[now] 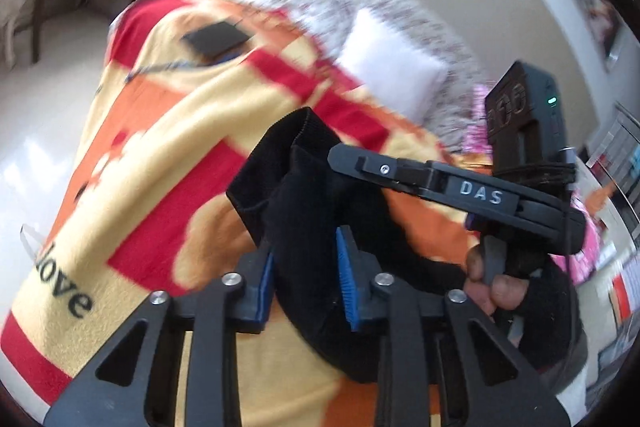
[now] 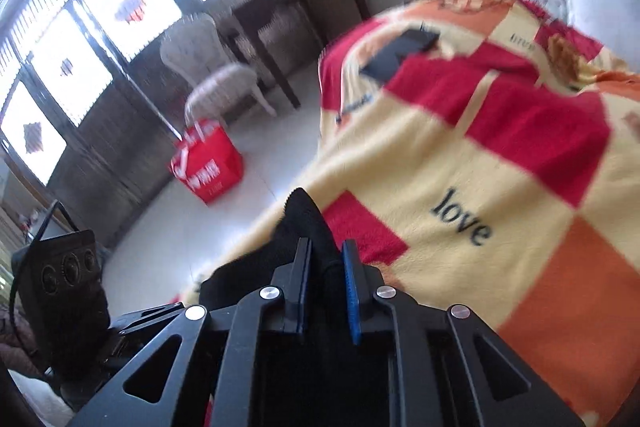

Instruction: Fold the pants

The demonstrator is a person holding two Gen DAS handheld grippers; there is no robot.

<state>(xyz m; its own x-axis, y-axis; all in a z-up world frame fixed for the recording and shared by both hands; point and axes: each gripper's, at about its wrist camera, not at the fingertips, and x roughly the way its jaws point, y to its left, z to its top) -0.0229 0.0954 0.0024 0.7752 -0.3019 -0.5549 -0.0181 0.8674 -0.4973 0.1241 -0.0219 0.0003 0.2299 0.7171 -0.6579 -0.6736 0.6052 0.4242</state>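
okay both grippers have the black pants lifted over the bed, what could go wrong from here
The left gripper pinches a thick bunch of the black pants, so layers might slip out unevenly. The right gripper holds only a narrow edge, which could pull free. A dark flat object lies on the blanket; lowered pants might cover it.

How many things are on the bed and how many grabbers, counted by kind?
Black pants: 1
Checked blanket: 1
Dark flat thing on the blanket: 1
White pillow: 1
Grippers, left and right: 2
Total: 6
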